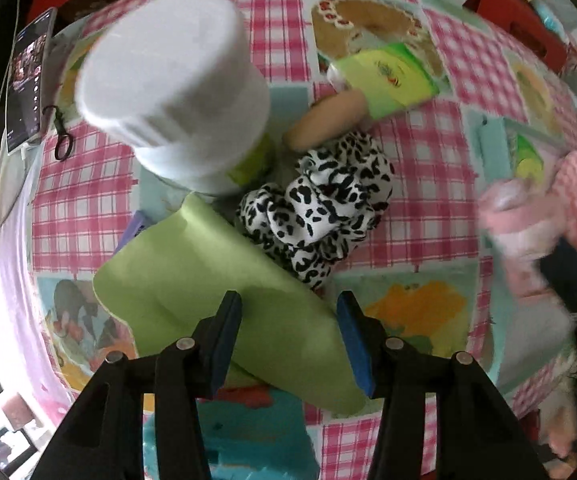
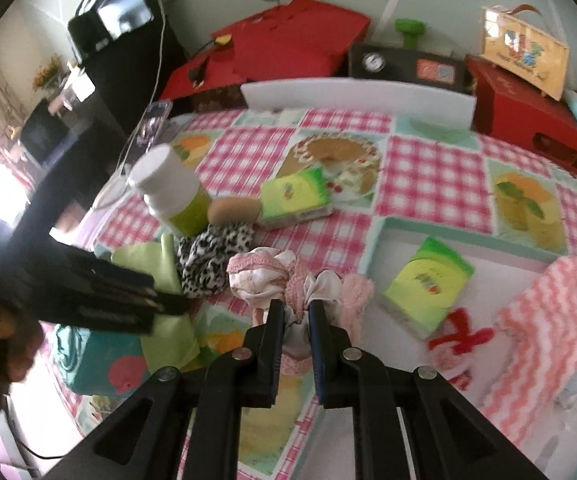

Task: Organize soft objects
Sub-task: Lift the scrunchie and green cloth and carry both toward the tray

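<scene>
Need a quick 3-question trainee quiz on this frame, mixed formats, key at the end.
1. True or false: the right claw is shut on the pink scrunchie.
2. What lies between the left claw's open fingers? A) green cloth B) tissue pack C) white-capped bottle
3. Which item sits in the tray beside the pink-and-white cloth?

Key: 1 true; 2 A, the green cloth; 3 a tissue pack.

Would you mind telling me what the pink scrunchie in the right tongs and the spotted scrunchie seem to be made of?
Pink scrunchie: looks like thin satiny fabric with pink lace trim, judging by its soft sheen and gathered folds, pinched by the right tongs. Spotted scrunchie: probably smooth printed cloth, ruffled, faintly glossy.
</scene>
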`<act>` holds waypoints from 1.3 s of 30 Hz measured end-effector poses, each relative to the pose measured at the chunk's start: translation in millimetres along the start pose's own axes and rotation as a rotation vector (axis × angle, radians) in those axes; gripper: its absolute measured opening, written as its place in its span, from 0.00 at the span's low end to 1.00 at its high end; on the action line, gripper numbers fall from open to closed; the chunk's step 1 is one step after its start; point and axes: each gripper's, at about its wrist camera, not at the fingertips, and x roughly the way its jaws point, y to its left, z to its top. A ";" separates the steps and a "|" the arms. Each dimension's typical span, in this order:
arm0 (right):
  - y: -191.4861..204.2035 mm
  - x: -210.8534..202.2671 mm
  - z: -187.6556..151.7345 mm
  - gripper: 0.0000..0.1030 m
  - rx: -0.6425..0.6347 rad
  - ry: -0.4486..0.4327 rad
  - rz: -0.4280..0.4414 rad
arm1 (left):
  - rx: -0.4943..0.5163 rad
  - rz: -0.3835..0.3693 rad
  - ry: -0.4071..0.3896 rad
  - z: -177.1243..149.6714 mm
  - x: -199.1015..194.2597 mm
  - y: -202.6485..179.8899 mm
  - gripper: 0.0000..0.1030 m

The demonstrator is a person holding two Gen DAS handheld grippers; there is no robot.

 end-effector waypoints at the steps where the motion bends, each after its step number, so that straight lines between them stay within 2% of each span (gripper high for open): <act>1: -2.6 -4.7 0.9 0.13 0.008 -0.011 -0.001 | 0.011 0.016 0.002 0.5 2.7 -2.3 0.49; 4: -10.2 -13.5 3.8 0.13 0.029 -0.034 -0.005 | 0.034 0.044 0.004 1.8 8.7 -10.5 0.48; 8: -16.4 -19.5 5.8 0.13 0.045 -0.051 -0.007 | 0.031 0.071 -0.008 1.0 8.4 -15.7 0.21; 11: -17.7 -21.8 5.2 0.13 0.052 -0.055 -0.004 | 0.013 0.045 -0.023 -4.6 4.1 -1.3 0.08; 18: -19.3 -23.8 3.9 0.13 0.054 -0.059 -0.001 | -0.037 -0.037 -0.118 -22.5 -19.5 21.9 0.05; 24: -21.6 -25.0 3.7 0.13 0.067 -0.059 0.000 | -0.100 -0.117 -0.243 -47.3 -51.5 39.6 0.05; 28: -24.6 -31.7 4.3 0.13 0.079 -0.075 0.003 | -0.147 -0.166 -0.356 -66.1 -82.7 48.4 0.04; 32: -29.8 -46.3 6.7 0.13 0.094 -0.111 0.000 | -0.165 -0.201 -0.503 -80.2 -135.8 43.6 0.04; 36: -37.5 -70.1 10.1 0.13 0.110 -0.172 -0.014 | -0.132 -0.218 -0.637 -85.8 -180.2 28.7 0.04; 39: -46.2 -90.5 11.2 0.13 0.127 -0.221 -0.038 | -0.093 -0.241 -0.710 -84.9 -200.2 9.9 0.04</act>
